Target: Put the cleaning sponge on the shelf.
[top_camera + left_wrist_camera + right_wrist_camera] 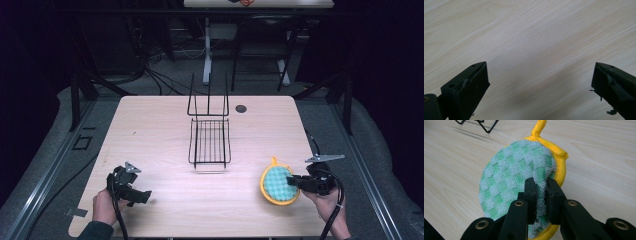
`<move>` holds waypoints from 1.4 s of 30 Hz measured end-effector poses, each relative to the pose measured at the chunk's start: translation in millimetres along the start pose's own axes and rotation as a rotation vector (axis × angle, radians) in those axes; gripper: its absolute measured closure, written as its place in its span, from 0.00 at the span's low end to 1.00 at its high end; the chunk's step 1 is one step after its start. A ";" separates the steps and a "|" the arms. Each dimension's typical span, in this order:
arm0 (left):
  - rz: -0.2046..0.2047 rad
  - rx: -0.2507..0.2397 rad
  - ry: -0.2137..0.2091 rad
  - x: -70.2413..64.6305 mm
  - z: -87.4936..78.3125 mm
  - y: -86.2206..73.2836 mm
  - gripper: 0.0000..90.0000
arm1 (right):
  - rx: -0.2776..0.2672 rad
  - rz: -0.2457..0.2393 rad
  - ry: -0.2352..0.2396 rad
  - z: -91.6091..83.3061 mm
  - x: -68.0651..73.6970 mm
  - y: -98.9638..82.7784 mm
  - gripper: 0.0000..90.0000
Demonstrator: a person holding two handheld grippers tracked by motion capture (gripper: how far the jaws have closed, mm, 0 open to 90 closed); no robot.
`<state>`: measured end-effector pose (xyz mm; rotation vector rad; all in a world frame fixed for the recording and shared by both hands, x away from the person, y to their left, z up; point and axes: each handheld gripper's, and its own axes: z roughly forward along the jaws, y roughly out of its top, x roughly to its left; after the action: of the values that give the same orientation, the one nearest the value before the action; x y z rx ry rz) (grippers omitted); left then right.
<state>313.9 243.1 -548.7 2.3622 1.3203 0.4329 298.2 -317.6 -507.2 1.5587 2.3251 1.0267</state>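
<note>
A round pot holder (278, 183) with a green checked face and a yellow rim lies near the table's front right; its yellow loop points away from me. My right gripper (294, 181) is shut on its near edge, and in the right gripper view the pot holder (516, 175) has its green cloth bunched between the two black fingertips (530, 188) of the right gripper (541, 192). My left gripper (141, 196) rests at the front left of the table, held in a hand. In the left gripper view the left gripper (540, 82) stands open over bare wood, its jaws far apart.
A black wire rack (209, 134) stands at the middle of the pale wooden table (165, 120), its upright back toward the far side. A small dark round hole (241, 108) sits beyond it. Cables trail from both grippers off the front edge.
</note>
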 end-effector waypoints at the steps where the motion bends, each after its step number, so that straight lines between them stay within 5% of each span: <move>1: 0.000 0.000 0.001 -0.1 -0.1 0.0 0.01 | 0.006 -0.006 0.000 -0.5 0.6 0.8 0.90; 42: 0.002 0.003 0.003 -1.8 0.6 0.4 0.04 | -0.091 -0.105 -0.008 -3.6 28.6 50.7 0.90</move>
<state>313.6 241.2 -549.1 2.3669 1.3209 0.4359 322.1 -283.3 -466.5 1.3894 2.2929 1.0829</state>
